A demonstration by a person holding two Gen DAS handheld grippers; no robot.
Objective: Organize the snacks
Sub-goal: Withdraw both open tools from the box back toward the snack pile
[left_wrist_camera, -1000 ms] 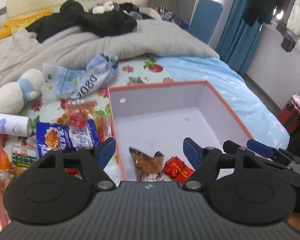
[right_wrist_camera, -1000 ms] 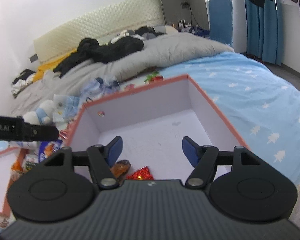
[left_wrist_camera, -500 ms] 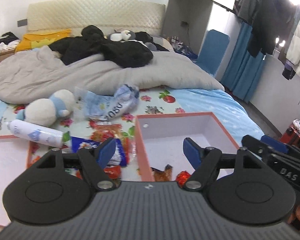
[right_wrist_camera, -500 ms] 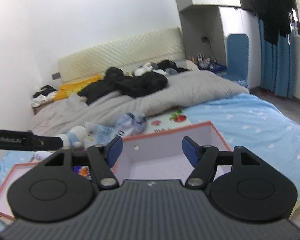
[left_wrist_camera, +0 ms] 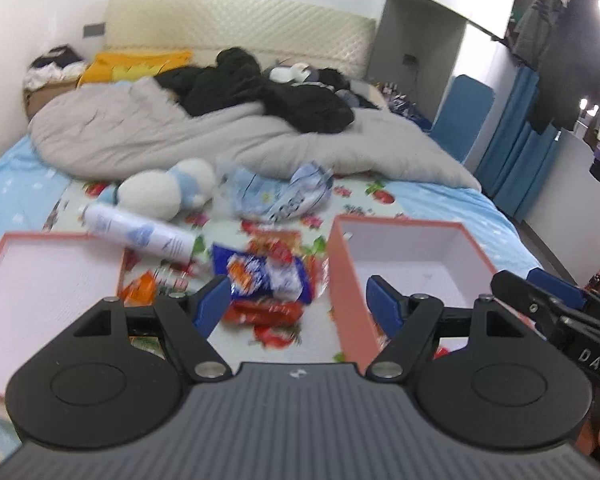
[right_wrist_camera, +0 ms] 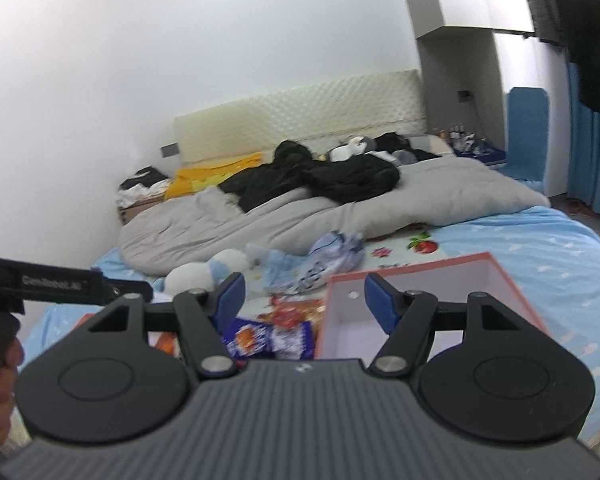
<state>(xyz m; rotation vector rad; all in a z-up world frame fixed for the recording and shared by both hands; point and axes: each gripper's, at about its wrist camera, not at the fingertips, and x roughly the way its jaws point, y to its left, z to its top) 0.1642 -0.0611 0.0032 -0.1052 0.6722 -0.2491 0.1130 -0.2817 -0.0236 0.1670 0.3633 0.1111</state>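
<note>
A pile of snack packets lies on the flowered sheet between two pink-edged boxes; a blue packet (left_wrist_camera: 266, 278) is on top, red ones (left_wrist_camera: 264, 312) in front, an orange one (left_wrist_camera: 138, 290) at left. The right box (left_wrist_camera: 410, 256) also shows in the right wrist view (right_wrist_camera: 420, 300); the left box (left_wrist_camera: 40, 280) is shallow and looks bare. My left gripper (left_wrist_camera: 296, 304) is open and empty, held above the pile's near edge. My right gripper (right_wrist_camera: 304, 296) is open and empty, raised high over the pile and box. The blue packet also shows in the right wrist view (right_wrist_camera: 272, 338).
A white spray can (left_wrist_camera: 140, 234), a plush toy (left_wrist_camera: 168, 192) and a crumpled blue-white bag (left_wrist_camera: 284, 198) lie beyond the snacks. A grey duvet (left_wrist_camera: 220, 140) with black clothes fills the bed's far half. The other gripper shows at the right edge (left_wrist_camera: 560, 320).
Both grippers have pulled back and up from the right box, tilting up toward the room. The left one shifted left over the snack pile. Both stayed open and empty.
</note>
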